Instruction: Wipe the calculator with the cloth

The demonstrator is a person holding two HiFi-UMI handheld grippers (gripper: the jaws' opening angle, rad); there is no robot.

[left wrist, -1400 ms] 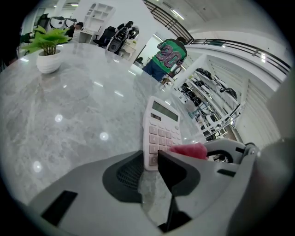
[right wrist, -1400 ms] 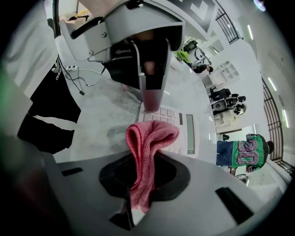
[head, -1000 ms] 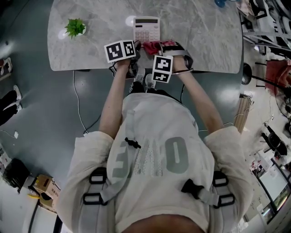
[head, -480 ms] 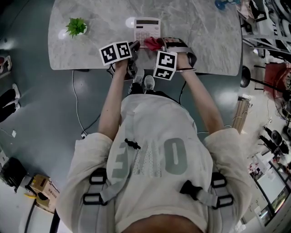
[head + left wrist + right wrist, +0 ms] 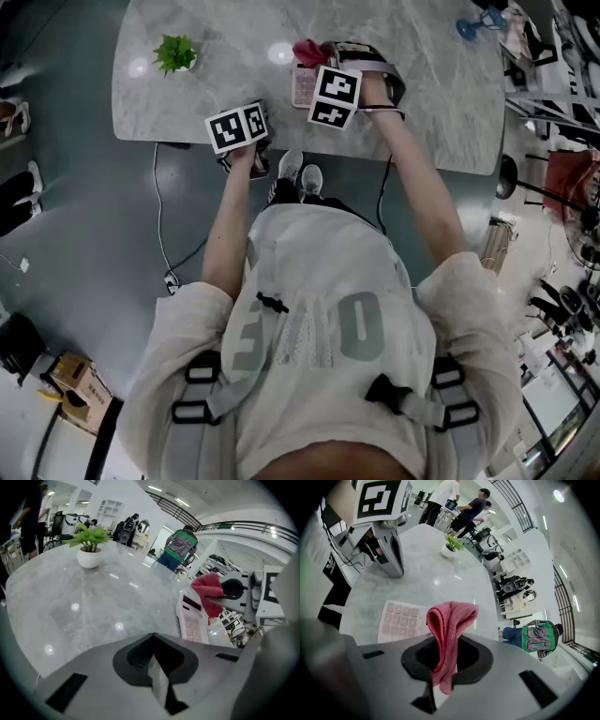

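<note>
Red cloth (image 5: 452, 620) in right gripper (image 5: 446, 660); left gripper (image 5: 154, 665) just closed, empty; pot (image 5: 89, 558) holds plant (image 5: 89, 536).

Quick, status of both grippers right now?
Left gripper: shut, jaws just closed, nothing between them.
Right gripper: shut on the folded pink-red cloth.

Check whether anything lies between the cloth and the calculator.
Nothing visible does. The right tongs hold the red cloth above the calculator, its keys bare. The left tongs, just closed on nothing, stand aside.
</note>
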